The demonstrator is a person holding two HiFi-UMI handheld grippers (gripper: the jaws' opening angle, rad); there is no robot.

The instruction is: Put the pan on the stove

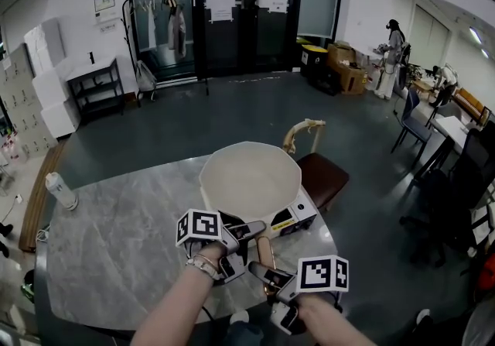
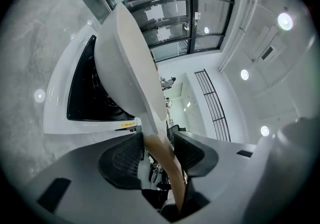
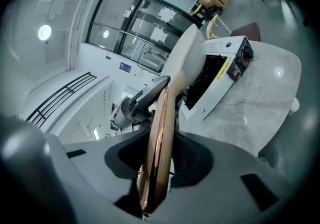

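Cream-white and deep, the round pan (image 1: 251, 178) hangs over the black cooking surface of a white portable stove (image 1: 300, 217), which stands on a grey marble-patterned table (image 1: 116, 236). No view shows whether the pan's base touches the black surface or sits just above it. The pan's long brown wooden handle (image 1: 265, 250) reaches back from the bowl toward the person, past the stove's near edge.

Both tools are on that handle. The left gripper (image 1: 249, 230) is clamped where the wood meets the pale bowl, and its own view shows the dark ribbed pads (image 2: 122, 160) pressed against either side of the handle. The right gripper (image 1: 261, 271) grips farther back along the same handle, with its pads closed tightly on the glossy wood. It sits just behind the left gripper and lower in the head view.

A white bottle (image 1: 60, 191) stands upright near the table's left edge, well apart from the stove. A dark brown seat (image 1: 325, 178) stands just beyond the table on the right.
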